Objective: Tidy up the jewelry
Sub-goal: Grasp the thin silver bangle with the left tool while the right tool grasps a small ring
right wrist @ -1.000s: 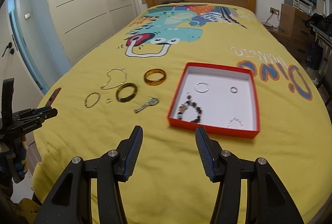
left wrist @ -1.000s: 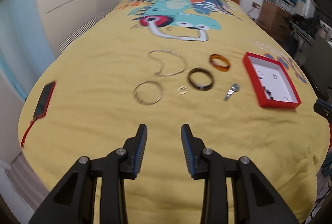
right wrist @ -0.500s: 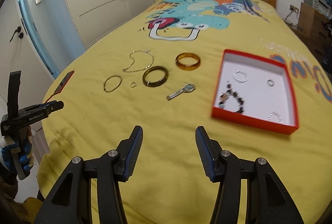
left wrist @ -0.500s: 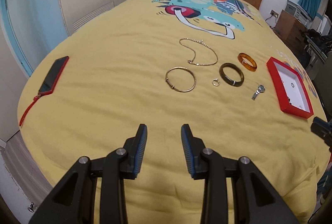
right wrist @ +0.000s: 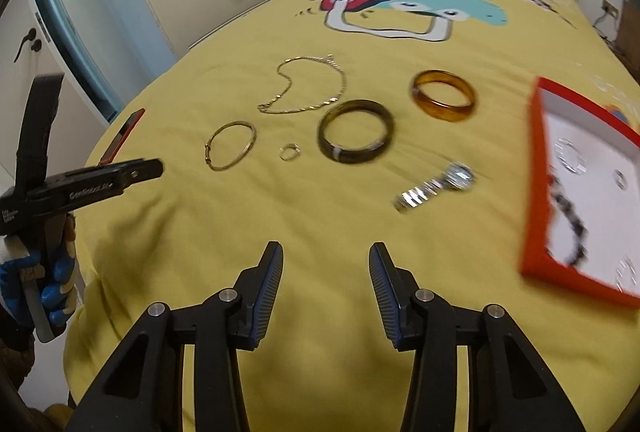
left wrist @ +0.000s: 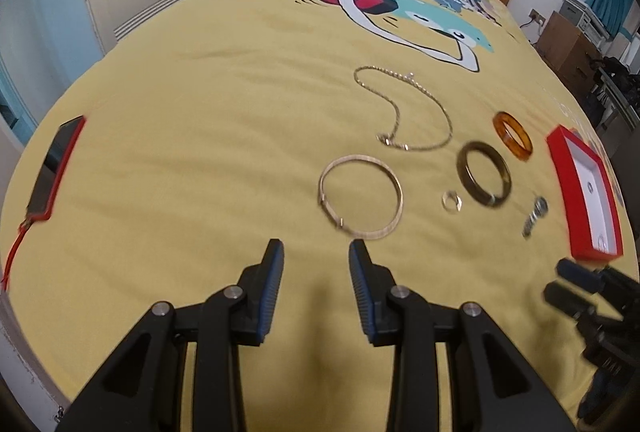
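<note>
Both tongs hang empty above bare bed (left wrist: 180,152) near its foot edge: left tongs (left wrist: 316,252) apart, right tongs (right wrist: 326,256) closing.

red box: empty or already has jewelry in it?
Not empty. The red box already holds a dark beaded bracelet and a few small silvery pieces on its white lining.

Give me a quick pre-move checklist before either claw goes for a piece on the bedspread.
1. Left claw empty, jaws apart: ok.
2. Right claw empty, jaws closing on nothing: ok.
3. Thin gold bangle lies flat just ahead of the left claw, touching nothing: ok.
4. Watch lies ahead of the right claw, clear of the dark bangle: ok.
5. Red box open, white floor space free: ok.
6. Small ring sharp enough to judge its lie: cannot tell, blurred.
</note>
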Tool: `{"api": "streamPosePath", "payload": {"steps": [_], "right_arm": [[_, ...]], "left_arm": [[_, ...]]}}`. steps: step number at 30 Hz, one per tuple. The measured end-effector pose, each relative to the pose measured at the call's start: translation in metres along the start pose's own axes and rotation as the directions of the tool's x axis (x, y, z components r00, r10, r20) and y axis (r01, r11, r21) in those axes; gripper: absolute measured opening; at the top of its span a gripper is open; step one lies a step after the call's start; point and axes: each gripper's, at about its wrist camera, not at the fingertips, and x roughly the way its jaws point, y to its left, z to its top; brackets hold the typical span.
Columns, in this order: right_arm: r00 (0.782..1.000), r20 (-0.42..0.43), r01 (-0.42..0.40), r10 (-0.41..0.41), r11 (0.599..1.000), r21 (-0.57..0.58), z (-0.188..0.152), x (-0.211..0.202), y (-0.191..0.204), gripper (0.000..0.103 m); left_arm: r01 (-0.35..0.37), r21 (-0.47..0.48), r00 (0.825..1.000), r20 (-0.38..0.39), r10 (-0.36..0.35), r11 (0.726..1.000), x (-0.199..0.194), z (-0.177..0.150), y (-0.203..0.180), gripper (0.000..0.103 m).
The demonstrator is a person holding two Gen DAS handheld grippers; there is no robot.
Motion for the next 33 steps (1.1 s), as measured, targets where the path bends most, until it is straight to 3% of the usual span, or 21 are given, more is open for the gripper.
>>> {"api": "streamPosePath", "payload": {"steps": [7, 17, 19, 23, 25, 33], "right_arm": [[0.999, -0.034, -0.039, 0.038, 0.999, -0.032, 0.029, 0.048, 0.017, 0.036], [0.997, -0.062, -0.045, 0.045, 0.999, 0.000, 0.055, 0.095, 0.018, 0.032], [0.997, -0.059, -0.045, 0.045, 0.999, -0.003, 0.059, 0.099, 0.021, 0.031], [0.997, -0.066, -0.035, 0.033, 0.999, -0.029, 0.063, 0.106, 0.030, 0.024], [0.997, -0.072, -0.032, 0.029, 0.999, -0.042, 0.062, 0.108, 0.033, 0.020], [0.998, -0.058, -0.032, 0.029, 0.998, -0.057, 0.057, 0.089, 0.034, 0.019]], "left_arm": [[-0.004, 0.015, 0.999, -0.043, 0.005, 1.000, 0.039, 0.024, 0.000, 0.032], [0.013, 0.015, 0.995, -0.097, -0.012, 1.000, 0.073, 0.029, 0.004, 0.031], [0.010, 0.020, 0.995, -0.095, -0.008, 1.000, 0.075, 0.030, 0.002, 0.028], [0.014, 0.025, 0.996, -0.091, -0.012, 1.000, 0.076, 0.031, 0.000, 0.008], [0.015, 0.023, 0.996, -0.085, -0.013, 1.000, 0.075, 0.030, 0.000, 0.007], [0.005, 0.012, 0.999, -0.052, -0.004, 1.000, 0.055, 0.023, -0.004, 0.005]]}}
